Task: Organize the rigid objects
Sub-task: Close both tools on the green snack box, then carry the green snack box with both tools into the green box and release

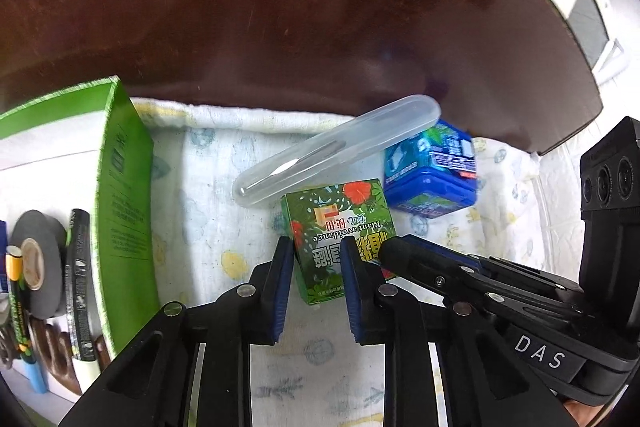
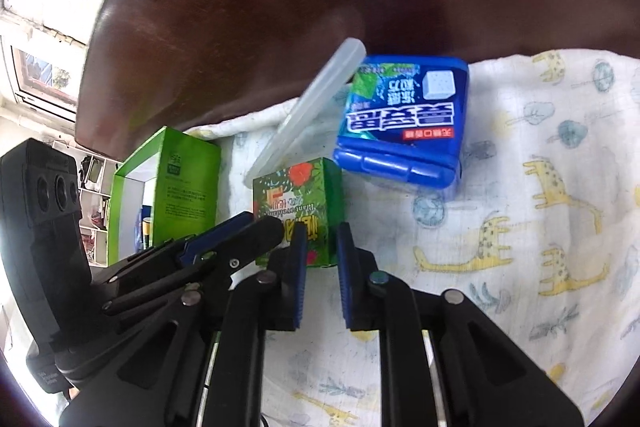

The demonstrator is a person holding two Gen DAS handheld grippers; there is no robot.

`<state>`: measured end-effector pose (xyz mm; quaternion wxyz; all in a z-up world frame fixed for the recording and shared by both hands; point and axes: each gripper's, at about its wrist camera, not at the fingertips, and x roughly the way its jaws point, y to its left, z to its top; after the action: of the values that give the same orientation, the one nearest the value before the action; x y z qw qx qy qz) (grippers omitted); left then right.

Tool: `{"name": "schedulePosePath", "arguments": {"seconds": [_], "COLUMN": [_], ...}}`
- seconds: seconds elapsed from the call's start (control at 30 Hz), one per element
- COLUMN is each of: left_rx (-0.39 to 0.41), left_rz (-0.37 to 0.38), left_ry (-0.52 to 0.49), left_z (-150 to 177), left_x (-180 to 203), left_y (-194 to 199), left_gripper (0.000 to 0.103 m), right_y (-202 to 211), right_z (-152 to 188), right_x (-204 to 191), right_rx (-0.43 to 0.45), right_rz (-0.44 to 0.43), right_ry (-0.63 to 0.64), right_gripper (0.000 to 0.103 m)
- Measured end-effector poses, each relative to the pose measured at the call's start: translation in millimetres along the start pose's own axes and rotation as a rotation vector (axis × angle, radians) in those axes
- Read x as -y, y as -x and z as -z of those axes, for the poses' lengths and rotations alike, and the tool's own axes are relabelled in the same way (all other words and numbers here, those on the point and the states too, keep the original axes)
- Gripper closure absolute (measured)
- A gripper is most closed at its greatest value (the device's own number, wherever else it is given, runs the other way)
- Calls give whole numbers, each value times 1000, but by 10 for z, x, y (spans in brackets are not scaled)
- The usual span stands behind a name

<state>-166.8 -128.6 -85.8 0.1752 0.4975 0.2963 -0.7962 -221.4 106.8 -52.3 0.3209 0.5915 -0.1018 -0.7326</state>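
In the green box (image 1: 124, 195), tape roll (image 1: 34, 259), pens (image 1: 80, 287).

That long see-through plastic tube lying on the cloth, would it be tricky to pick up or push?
Probably a bit. The clear tube case is rounded and looks smooth, so it may roll or slip between the fingers. One end appears propped on the blue gum box, so a nudge could tip it off. It looks like thin, stiff plastic holding one slim item, so likely light.

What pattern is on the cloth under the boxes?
White cloth printed with yellow giraffes and blue-grey trees, clearest in the right wrist view.
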Motion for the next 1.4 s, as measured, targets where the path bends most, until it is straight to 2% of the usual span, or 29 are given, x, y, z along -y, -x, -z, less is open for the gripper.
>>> {"name": "schedulePosePath", "arguments": {"seconds": [0.27, 0.53, 0.73, 0.93, 1.13, 1.4], "left_rx": [61, 157, 223, 241, 239, 234], "left_rz": [9, 11, -26, -62, -63, -45], "left_ry": [-29, -52, -24, 31, 85, 133], "left_z": [59, 153, 211, 295, 360, 394], "left_x": [30, -172, -577, -1040, -1526, -1944], "left_y": [390, 976, 1366, 1526, 1589, 1556], "left_gripper": [79, 79, 79, 79, 79, 79], "right_y": [315, 537, 418, 111, -186, -468], "right_z": [85, 204, 255, 301, 328, 318], "right_x": [-191, -702, -1249, -1778, -2096, -2351], "right_rx": [50, 103, 101, 72, 24, -20], "right_rz": [-7, -19, -61, -90, -102, -79], "right_ry": [30, 110, 187, 265, 292, 329], "right_gripper": [87, 87, 87, 87, 87, 87]}}
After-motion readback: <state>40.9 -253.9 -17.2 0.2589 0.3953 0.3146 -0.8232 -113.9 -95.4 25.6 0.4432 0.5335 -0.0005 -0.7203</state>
